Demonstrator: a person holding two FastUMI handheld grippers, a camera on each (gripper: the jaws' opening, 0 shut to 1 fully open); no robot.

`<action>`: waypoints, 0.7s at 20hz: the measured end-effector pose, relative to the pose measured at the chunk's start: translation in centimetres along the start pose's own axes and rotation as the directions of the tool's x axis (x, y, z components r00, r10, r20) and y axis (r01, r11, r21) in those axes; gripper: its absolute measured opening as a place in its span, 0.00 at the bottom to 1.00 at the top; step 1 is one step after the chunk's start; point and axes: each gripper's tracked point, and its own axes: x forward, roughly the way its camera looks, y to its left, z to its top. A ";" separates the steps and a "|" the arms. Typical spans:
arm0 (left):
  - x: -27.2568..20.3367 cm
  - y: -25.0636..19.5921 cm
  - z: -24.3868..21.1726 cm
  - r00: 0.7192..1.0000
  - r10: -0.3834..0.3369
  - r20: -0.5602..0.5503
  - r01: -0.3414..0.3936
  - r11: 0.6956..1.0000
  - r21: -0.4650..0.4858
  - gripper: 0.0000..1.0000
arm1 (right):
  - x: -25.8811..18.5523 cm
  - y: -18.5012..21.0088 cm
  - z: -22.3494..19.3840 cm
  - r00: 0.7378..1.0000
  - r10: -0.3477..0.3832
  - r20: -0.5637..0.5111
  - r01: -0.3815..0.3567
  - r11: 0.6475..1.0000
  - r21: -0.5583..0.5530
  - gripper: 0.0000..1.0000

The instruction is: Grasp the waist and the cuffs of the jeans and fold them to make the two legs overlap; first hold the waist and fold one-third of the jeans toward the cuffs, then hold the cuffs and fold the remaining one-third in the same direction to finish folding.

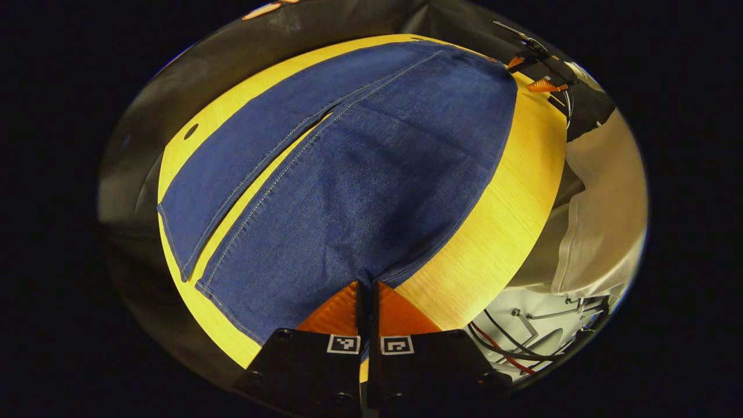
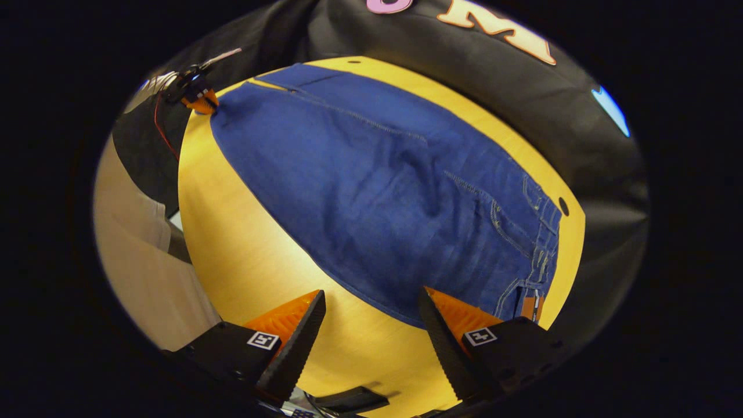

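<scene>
Our left gripper point(image 1: 368, 290) pinches the jeans point(image 1: 360, 191) at a cuff; our right gripper point(image 2: 371, 313) gapes wide above the worktop point(image 2: 244, 261).

Jeans lying spread on a yellow wooden table

The table point(image 1: 511, 197) is carrying a pair of blue jeans point(image 1: 360, 191), which are lying flat on its top with the two legs side by side and a narrow strip of wood showing between them. In the right gripper view the waist end is lying toward the far right corner of the table point(image 2: 255, 255), and bare wood is showing along the near edge beside the jeans point(image 2: 377, 191).
</scene>
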 end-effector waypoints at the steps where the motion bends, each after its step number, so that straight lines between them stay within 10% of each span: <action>1: 0.0 0.0 -0.1 1.000 0.006 -0.007 -0.006 1.000 0.003 0.00 | 0.3 0.1 0.0 1.000 0.016 -0.009 -0.016 1.000 0.009 0.99; 14: 0.2 0.1 -0.1 0.998 0.022 -0.055 -0.022 1.000 -0.003 0.00 | 2.2 -0.3 0.1 0.994 0.088 -0.060 -0.086 0.995 0.041 0.80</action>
